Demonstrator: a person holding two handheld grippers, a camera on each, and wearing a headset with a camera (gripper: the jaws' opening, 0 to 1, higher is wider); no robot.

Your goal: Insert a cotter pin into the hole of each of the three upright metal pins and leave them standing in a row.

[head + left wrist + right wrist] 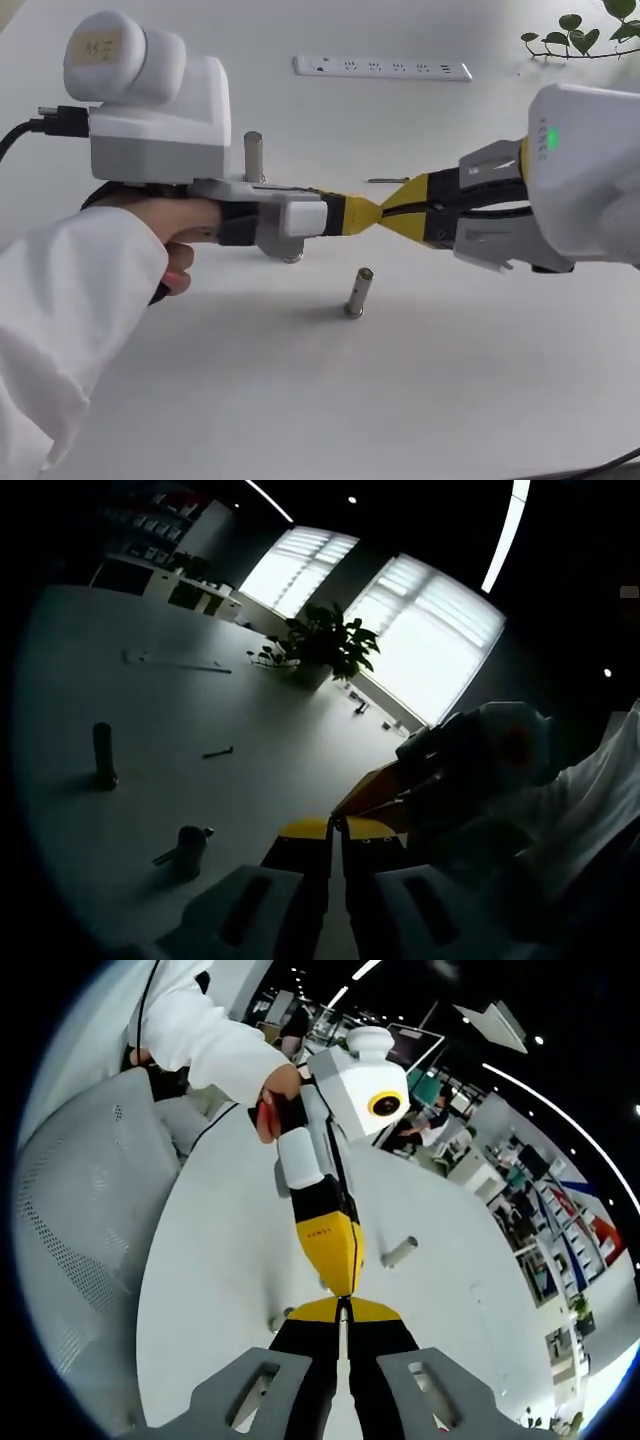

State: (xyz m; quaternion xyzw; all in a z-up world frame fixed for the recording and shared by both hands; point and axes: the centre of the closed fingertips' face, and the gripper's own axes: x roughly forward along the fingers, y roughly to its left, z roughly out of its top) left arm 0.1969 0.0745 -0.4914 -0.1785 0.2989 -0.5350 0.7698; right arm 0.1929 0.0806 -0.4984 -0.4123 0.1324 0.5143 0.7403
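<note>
The left gripper point(368, 214) and the right gripper point(400, 212) meet tip to tip in the air above the middle of the table point(450, 390). Each has its yellow jaws pressed together. This looks like a hand-over or a re-grip of a cotter pin, but anything caught between the tips is too small to make out.

A loose cotter pin point(388, 180) lies flat on the table, just beyond the meeting tips toward the far edge. The far metal pin point(254, 152) stands upright behind the left gripper. The middle metal pin point(190, 850) stands below that gripper. A thin piece juts from its side and may be a cotter pin already through it. The near metal pin point(359, 292) stands toward the near edge, and I cannot see its hole.

If a cotter pin is changing hands, one gripper should keep firm hold until the other has closed on the head end, leaving the legs projecting. The legs should then come level with the hole and go in straight. The other gripper should steady the metal pin, since its narrow base probably tips easily.
</note>
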